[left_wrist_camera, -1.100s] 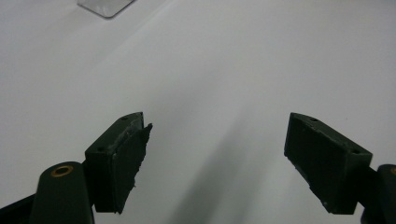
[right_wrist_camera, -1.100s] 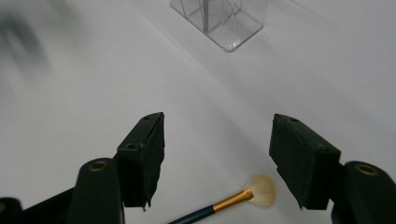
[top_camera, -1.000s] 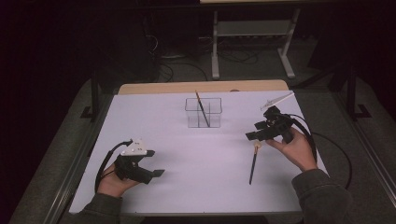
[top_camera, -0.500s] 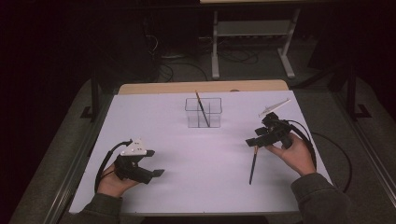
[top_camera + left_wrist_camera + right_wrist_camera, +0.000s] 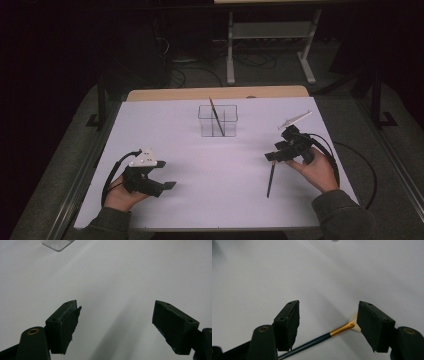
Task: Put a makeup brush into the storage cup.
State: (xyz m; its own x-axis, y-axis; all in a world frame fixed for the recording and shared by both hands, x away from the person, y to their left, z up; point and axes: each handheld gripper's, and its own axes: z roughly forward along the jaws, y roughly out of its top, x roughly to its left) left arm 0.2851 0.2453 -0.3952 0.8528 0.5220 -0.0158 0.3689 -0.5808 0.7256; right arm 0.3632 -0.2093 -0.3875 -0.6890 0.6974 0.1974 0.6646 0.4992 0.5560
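Dark blue handle, brass-coloured ferrule, pale flat bristles: a paintbrush (image 5: 322,337) lies flat on the white table sheet (image 5: 215,165), right under the right gripper (image 5: 328,322). Jaws are spread wide, nothing pinched; the brush runs across the gap between them, handle passing under the left jaw, bristle end tucked against the right one. In the high view the brush (image 5: 270,180) trails from the right gripper (image 5: 274,156) back toward the person.

Handling guess: very light, stiff along the handle, thin and round so it rolls and twists in flat pads. Lacquered shaft probably slick. Bristles soft, easy to splay, so don't clamp there. Best hold looks like the handle just behind the ferrule, pads square across it, low to the sheet.

A second brush (image 5: 216,116) stands tilted in the clear divided holder (image 5: 217,121), well beyond the jaws.

Left gripper (image 5: 116,322): jaws apart, empty, bare sheet between them.
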